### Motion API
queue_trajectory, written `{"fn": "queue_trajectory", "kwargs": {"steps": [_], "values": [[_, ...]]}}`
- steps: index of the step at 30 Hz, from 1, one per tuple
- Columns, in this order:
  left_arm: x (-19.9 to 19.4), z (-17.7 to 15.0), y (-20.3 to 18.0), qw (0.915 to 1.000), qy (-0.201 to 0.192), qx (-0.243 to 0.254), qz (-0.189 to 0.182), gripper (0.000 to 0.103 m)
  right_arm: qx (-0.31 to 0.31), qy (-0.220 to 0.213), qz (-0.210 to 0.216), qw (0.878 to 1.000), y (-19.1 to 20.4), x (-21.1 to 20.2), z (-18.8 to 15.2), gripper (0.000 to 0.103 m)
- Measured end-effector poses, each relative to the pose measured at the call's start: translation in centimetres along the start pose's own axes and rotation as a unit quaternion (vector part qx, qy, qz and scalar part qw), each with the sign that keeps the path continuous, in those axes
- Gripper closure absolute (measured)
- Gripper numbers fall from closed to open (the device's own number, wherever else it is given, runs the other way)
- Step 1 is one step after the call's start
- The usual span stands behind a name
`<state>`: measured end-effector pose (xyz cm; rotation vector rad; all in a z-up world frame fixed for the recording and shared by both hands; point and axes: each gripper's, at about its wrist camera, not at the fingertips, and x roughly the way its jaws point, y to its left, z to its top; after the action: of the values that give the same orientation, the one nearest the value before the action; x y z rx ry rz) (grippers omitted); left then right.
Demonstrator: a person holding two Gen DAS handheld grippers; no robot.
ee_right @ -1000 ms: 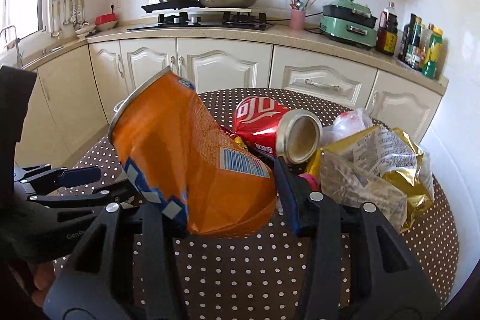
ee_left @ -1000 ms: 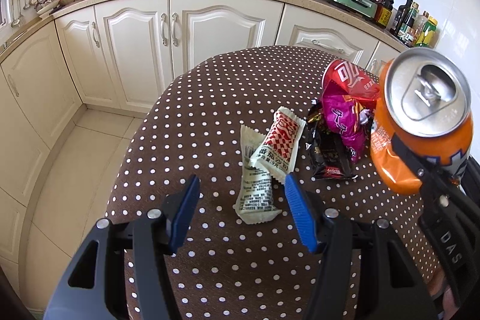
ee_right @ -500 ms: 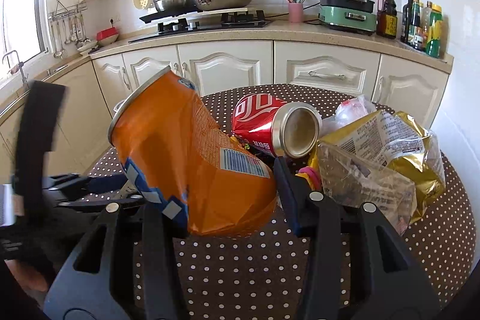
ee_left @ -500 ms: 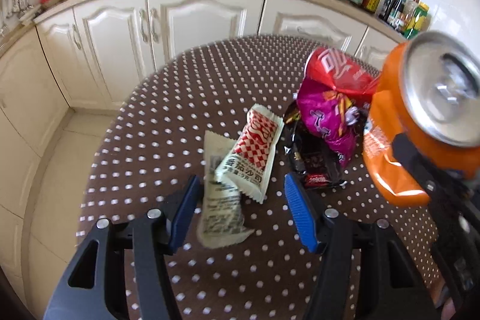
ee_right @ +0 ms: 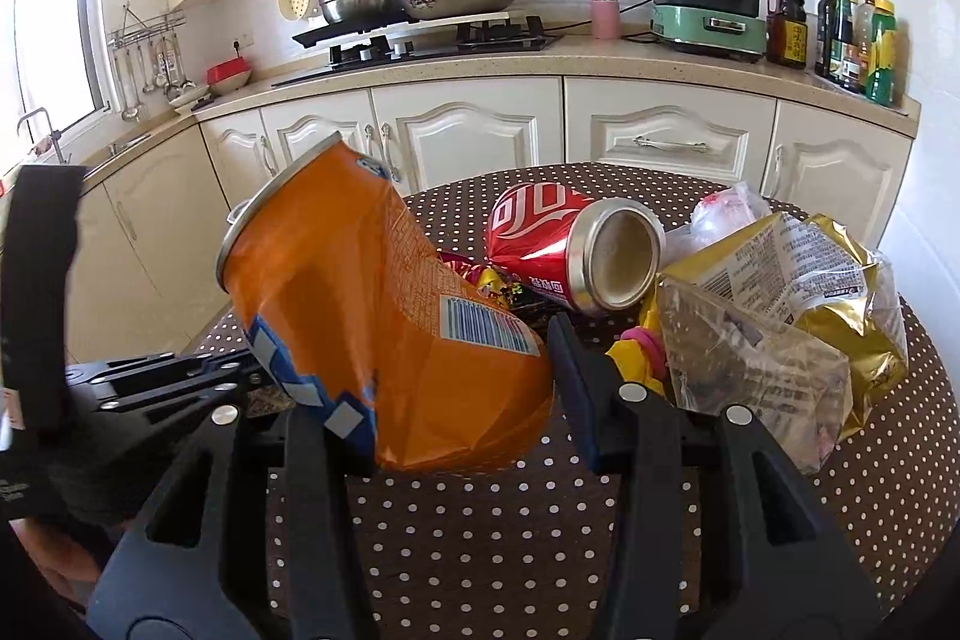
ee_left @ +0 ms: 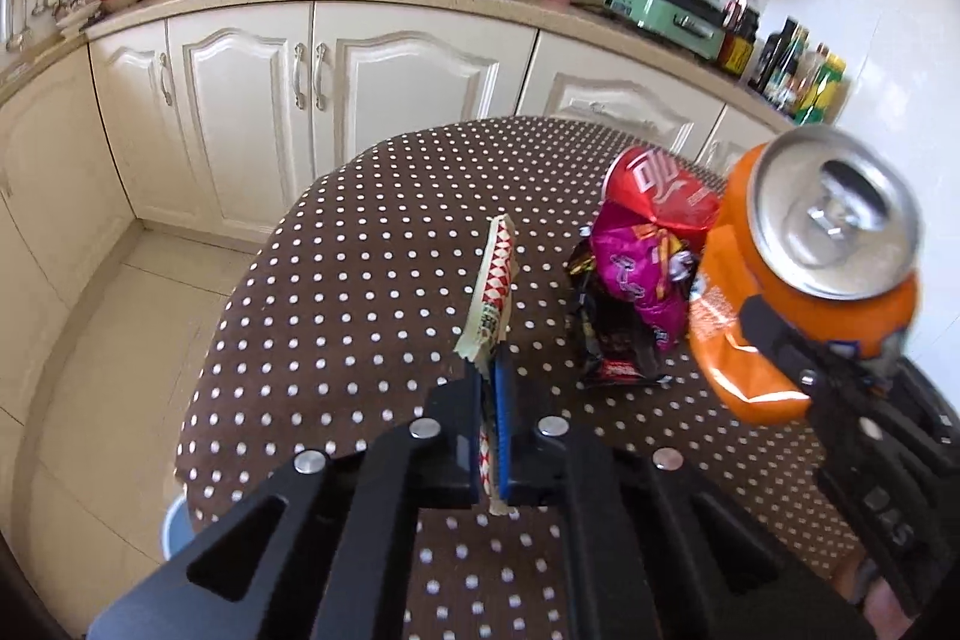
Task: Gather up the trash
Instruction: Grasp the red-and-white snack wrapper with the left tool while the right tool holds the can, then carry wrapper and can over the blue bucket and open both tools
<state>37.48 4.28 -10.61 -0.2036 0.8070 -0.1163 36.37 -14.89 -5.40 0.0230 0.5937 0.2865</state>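
A red-and-white snack wrapper is being pinched edge-on by the left gripper, whose blue-padded fingers are being pressed almost together on it, so that the wrapper is being held upright above the dotted surface. A dented orange can is being clamped by the right gripper, its fingers being kept about a can's width apart against its crushed sides; the can is being held tilted, clear of the surface. On the surface beyond, a red can is lying on its side beside a magenta wrapper and a black packet. Gold and clear bags are being seen heaped just right of the red can.
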Motion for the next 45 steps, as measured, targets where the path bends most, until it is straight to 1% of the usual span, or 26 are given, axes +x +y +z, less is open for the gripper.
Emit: {"fn": "queue_trajectory", "kwargs": {"steps": [3, 4, 6, 9, 11, 12, 14, 17, 18, 19, 20, 22, 24, 26, 28, 30, 32, 34, 35, 36, 37, 38, 40, 42, 45], "values": [[-1.4, -0.3, 1.0, 0.9995, -0.01, -0.022, -0.019, 0.1, 0.002, -0.004, 0.003, 1.0, 0.2, -0.6, 0.1, 0.058], [-1.8, -0.5, 1.3, 0.999, -0.008, -0.027, -0.034, 0.1, 0.004, -0.005, 0.005, 1.0, 0.1, -0.8, 0.0, 0.058], [-2.2, -0.8, 1.7, 0.9977, -0.001, -0.039, -0.056, 0.1, 0.015, -0.001, 0.017, 1.0, 0.1, -1.1, 0.0, 0.058], [-2.8, -1.9, 2.3, 0.9965, 0.012, -0.049, -0.067, 0.1, 0.027, 0.009, 0.032, 0.999, 0.2, -1.6, -0.4, 0.058], [-2.8, -2.8, 2.8, 0.9938, 0.029, -0.061, -0.089, 0.1, 0.029, 0.015, 0.038, 0.999, 0.6, -1.9, -0.8, 0.058], [-2.8, -3.2, 2.9, 0.9933, 0.033, -0.062, -0.091, 0.099, 0.029, 0.017, 0.04, 0.999, 0.8, -2.0, -1.0, 0.058], [-2.8, -4.0, 3.2, 0.994, 0.041, -0.058, -0.082, 0.097, 0.025, 0.025, 0.045, 0.998, 1.4, -2.2, -1.5, 0.058], [-2.4, -4.0, 3.3, 0.9947, 0.043, -0.06, -0.071, 0.092, 0.022, 0.032, 0.051, 0.998, 2.2, -2.1, -2.0, 0.058], [-2.1, -3.9, 3.4, 0.9949, 0.048, -0.059, -0.066, 0.084, 0.021, 0.034, 0.053, 0.998, 2.3, -2.1, -2.1, 0.058], [-1.9, -3.8, 3.3, 0.9951, 0.052, -0.059, -0.06, 0.071, 0.021, 0.036, 0.053, 0.998, 2.5, -2.0, -2.2, 0.058], [-1.7, -3.7, 3.3, 0.9953, 0.051, -0.057, -0.059, 0.068, 0.02, 0.037, 0.054, 0.998, 2.6, -2.0, -2.2, 0.058], [-1.5, -3.5, 3.0, 0.9959, 0.047, -0.052, -0.057, 0.056, 0.022, 0.039, 0.055, 0.998, 2.7, -1.9, -2.4, 0.058], [-1.2, -3.0, 2.8, 0.9965, 0.046, -0.046, -0.051, 0.051, 0.023, 0.041, 0.054, 0.997, 2.7, -1.6, -2.3, 0.058], [-0.9, -2.5, 2.5, 0.9982, 0.04, -0.038, -0.024, 0.05, 0.024, 0.041, 0.053, 0.997, 2.6, -1.5, -2.3, 0.058], [-0.9, -2.1, 2.4, 0.9992, 0.027, -0.028, -0.004, 0.048, 0.027, 0.039, 0.053, 0.997, 2.4, -1.3, -2.2, 0.058], [-0.7, -1.6, 2.7, 0.9991, 0.025, -0.033, -0.005, 0.048, 0.031, 0.04, 0.053, 0.997, 2.2, -1.0, -2.0, 0.058], [0.3, -1.0, 3.1, 0.9983, 0.039, -0.041, -0.012, 0.048, 0.033, 0.042, 0.054, 0.997, 2.1, -0.8, -1.8, 0.058], [0.9, -0.4, 3.4, 0.9977, 0.033, -0.057, -0.018, 0.048, 0.035, 0.042, 0.055, 0.997, 2.1, -0.5, -1.7, 0.058], [1.1, -0.2, 3.5, 0.9974, 0.032, -0.063, -0.018, 0.048, 0.034, 0.043, 0.055, 0.997, 2.1, -0.4, -1.6, 0.058], [1.1, -0.1, 3.5, 0.9973, 0.029, -0.066, -0.016, 0.055, 0.035, 0.043, 0.056, 0.997, 2.1, -0.2, -1.6, 0.058], [1.2, 0.0, 3.5, 0.9971, 0.026, -0.07, -0.013, 0.077, 0.035, 0.044, 0.056, 0.997, 2.2, -0.2, -1.6, 0.058], [1.6, 0.0, 3.7, 0.9962, 0.033, -0.077, -0.025, 0.085, 0.035, 0.046, 0.057, 0.997, 2.2, -0.1, -1.7, 0.058], [1.4, -0.3, 3.9, 0.9952, 0.026, -0.085, -0.04, 0.092, 0.035, 0.047, 0.057, 0.997, 2.2, 0.0, -1.7, 0.058], [0.4, -0.5, 3.8, 0.9959, 0.001, -0.083, -0.037, 0.096, 0.036, 0.045, 0.056, 0.997, 2.2, -0.1, -1.7, 0.058], [-1.7, -0.8, 3.8, 0.9945, -0.032, -0.087, -0.05, 0.101, 0.038, 0.035, 0.056, 0.997, 2.4, -0.4, -1.7, 0.058]]}}
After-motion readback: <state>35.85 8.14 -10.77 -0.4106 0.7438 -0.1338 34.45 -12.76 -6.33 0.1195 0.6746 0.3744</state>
